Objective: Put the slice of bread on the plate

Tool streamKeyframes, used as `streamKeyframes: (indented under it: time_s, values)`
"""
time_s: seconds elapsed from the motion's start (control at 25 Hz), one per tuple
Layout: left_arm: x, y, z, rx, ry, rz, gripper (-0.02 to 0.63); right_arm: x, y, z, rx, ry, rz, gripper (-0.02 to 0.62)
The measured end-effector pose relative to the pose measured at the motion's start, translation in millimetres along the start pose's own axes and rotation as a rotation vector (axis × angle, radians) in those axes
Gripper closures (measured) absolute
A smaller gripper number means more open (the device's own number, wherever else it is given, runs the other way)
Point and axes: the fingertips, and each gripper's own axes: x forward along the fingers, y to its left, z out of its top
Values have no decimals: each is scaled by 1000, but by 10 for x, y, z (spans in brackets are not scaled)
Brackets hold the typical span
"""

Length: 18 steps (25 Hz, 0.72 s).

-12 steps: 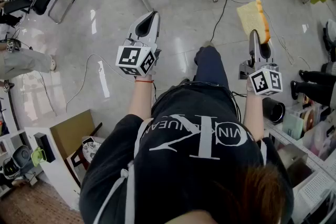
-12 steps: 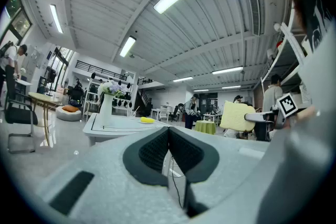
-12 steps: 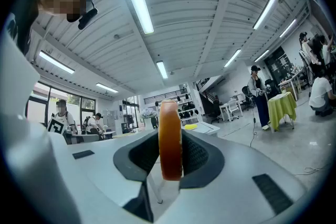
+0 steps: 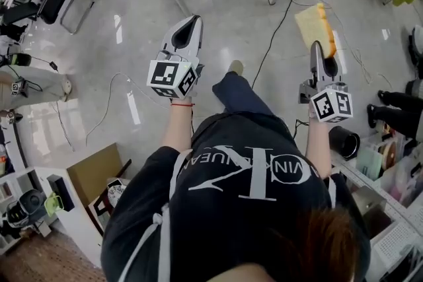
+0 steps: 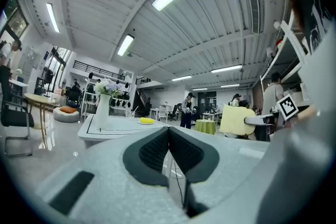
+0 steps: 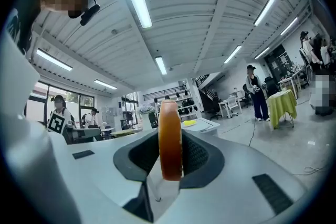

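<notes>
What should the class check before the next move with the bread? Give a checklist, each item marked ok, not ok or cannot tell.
1. Slice of bread clamped in the right tongs: ok.
2. Bread straight between the pads, not drooping: ok.
3. Left tongs shut and empty: ok.
4. Plate found: cannot tell; a small yellow thing lies on the white table.
5. Floor towards the table free: not ok, a cable crosses it.
</notes>
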Motion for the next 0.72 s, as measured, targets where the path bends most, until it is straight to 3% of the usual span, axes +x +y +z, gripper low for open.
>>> streamKeyframes:
  time_s: [0.72]
  values:
    - [1327, 1020, 113, -19, 56, -37, 595, 1440, -361, -50, 63, 11, -72, 495]
